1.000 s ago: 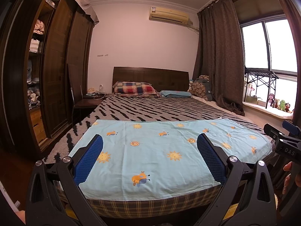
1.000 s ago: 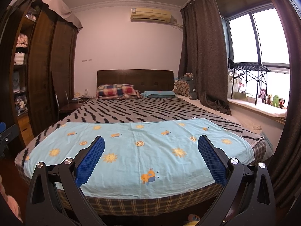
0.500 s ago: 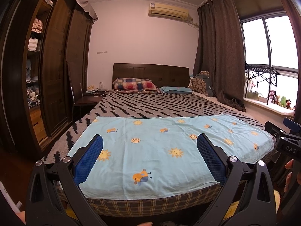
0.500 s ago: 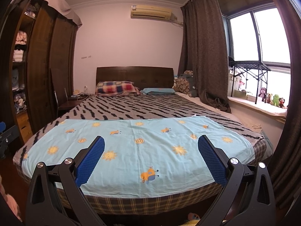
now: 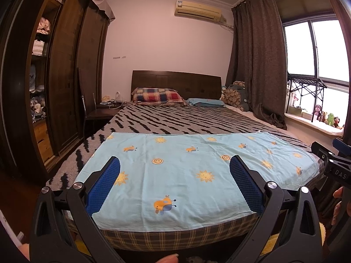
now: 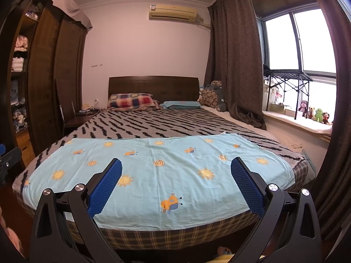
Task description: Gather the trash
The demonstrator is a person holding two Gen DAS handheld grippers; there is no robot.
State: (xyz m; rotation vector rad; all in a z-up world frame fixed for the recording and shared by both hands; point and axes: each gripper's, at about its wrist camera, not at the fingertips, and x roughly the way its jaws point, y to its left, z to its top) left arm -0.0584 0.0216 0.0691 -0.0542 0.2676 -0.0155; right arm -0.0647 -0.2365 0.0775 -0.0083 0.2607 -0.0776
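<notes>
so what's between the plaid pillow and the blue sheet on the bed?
Only the zebra-striped blanket lies between the plaid pillow and the blue sheet; nothing on it, in either wrist view.

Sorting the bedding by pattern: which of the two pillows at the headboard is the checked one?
The plaid pillow, in red, blue and yellow checks, on the side nearer the wardrobe. The other pillow is plain light blue, flatter, and lies toward the curtain.
</notes>
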